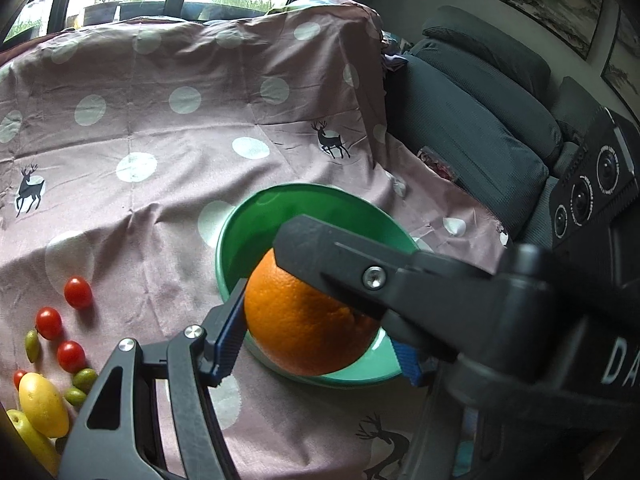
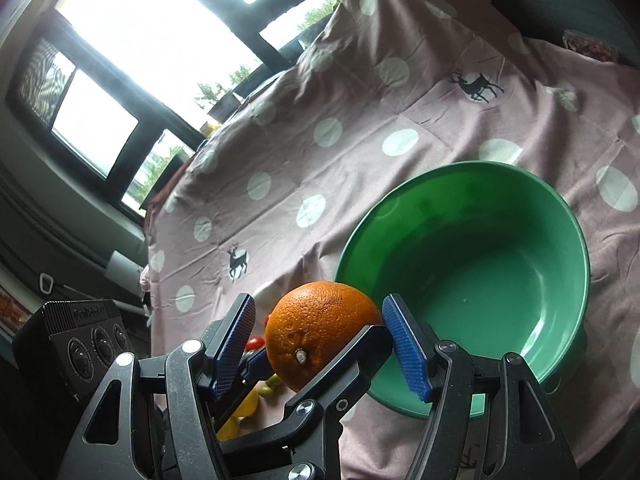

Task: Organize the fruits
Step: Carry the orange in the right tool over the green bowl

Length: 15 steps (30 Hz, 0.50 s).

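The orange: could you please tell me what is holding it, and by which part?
The left gripper grips the orange across its opposite sides; the right gripper only flanks it, its pads apparently not pressing.

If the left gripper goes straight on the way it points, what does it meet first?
The orange, already between the left gripper's fingers. Beyond it, probably the green bowl's inside, though depth is unclear.
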Available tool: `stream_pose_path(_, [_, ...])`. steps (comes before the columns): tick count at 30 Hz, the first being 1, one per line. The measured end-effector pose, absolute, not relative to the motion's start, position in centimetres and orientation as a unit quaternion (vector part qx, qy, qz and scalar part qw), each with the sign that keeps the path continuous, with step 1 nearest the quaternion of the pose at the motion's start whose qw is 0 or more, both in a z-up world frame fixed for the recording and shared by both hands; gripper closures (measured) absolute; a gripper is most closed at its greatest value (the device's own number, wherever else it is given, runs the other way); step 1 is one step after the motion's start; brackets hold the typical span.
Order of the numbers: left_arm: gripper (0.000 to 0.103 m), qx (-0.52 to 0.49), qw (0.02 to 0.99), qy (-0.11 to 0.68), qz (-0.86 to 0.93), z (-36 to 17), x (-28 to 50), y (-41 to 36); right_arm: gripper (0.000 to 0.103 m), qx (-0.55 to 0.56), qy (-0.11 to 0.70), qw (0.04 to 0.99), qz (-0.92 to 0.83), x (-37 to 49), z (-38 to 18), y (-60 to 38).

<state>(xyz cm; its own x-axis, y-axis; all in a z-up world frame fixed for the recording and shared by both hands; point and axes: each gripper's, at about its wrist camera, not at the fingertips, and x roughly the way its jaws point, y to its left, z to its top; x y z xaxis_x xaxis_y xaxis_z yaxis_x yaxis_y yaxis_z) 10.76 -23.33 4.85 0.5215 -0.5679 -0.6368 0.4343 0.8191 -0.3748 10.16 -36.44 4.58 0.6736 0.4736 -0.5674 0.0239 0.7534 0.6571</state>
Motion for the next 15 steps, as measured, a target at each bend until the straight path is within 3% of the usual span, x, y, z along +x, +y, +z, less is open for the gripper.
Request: stream_pose_path(15, [0.04,-0.086,0.849,0.421,-0.309,3.1,11.9,-25.3,0.034,0.328,0.405,0.847,0.101,10.5,2.9,-38.3])
